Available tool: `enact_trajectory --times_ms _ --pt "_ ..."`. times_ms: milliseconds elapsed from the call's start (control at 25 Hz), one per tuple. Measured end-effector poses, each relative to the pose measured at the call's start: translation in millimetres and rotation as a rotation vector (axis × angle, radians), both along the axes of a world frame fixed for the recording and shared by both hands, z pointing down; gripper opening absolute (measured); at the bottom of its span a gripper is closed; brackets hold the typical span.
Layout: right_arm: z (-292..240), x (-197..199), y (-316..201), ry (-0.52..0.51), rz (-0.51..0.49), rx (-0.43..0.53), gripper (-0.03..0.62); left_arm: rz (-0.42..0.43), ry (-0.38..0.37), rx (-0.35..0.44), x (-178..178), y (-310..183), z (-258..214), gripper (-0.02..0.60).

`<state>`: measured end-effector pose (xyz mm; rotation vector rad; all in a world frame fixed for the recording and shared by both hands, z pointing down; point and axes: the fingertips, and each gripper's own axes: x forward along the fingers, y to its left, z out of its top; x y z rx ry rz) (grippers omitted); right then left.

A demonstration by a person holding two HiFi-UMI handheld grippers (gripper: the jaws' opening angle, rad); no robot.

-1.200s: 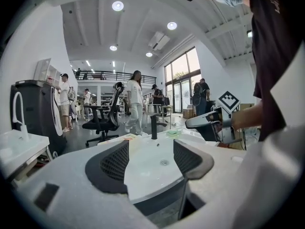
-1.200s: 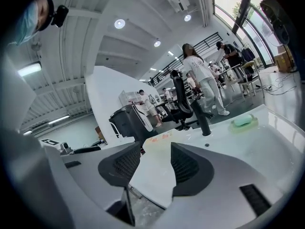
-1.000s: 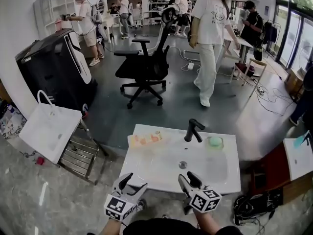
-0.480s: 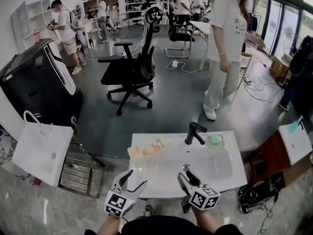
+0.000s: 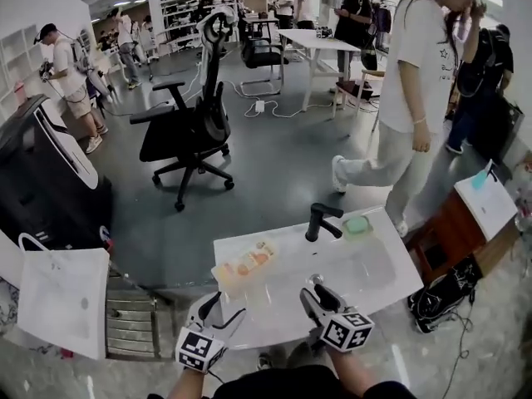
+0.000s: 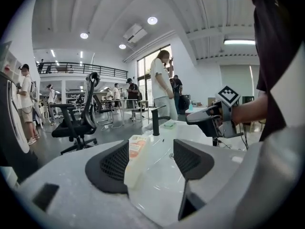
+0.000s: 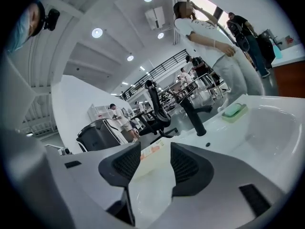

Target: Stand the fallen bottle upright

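**Both grippers open, bottle down at the far left corner**

My left gripper has its jaws wide apart and grips nothing. The fallen bottle shows in the gap ahead of them, closer to the left pad, and I cannot tell whether that pad touches it. The bottle lies flat on its side on the washbasin top, near the far left corner and roughly along the far edge. It is a pale, milky plastic bottle with an orange-and-pink label over the end away from me. The end nearer my jaws is plain white, and I cannot make out the cap.

My right gripper is wide open too, with only the white bowl of the basin between its pads. It hangs over the near edge, to the right of the bottle and well apart from it.

At the far edge stands a black faucet. Just to its right a green soap sits in its dish, toward the far right corner.
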<state>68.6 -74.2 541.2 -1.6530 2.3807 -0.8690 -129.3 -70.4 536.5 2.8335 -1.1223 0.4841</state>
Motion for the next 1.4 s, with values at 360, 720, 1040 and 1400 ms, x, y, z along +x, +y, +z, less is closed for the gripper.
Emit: enact_trajectory --times_ms 360,720,1040,1400 --pt "20.9 1.8 -42.4 -0.07 0.023 -0.051 0.173 0.01 -0.027 -0.038 1.3 -37.6 24.3 0.288" --pt "53.4 -5.1 -101.9 -0.184 -0.037 -0.149 0.172 -0.072 -0.075 -0.069 -2.0 -68.4 33.1 0.288" --pt "87.1 3.5 -161.2 -0.338 -0.009 -0.22 0.17 -0.129 -0.091 -0.133 -0.5 -87.1 60.4 0.288" --pt "115.7 4.9 -204.2 -0.497 0.043 -0.321 0.172 -0.113 -0.18 -0.168 10.8 -95.3 82.6 0.29"
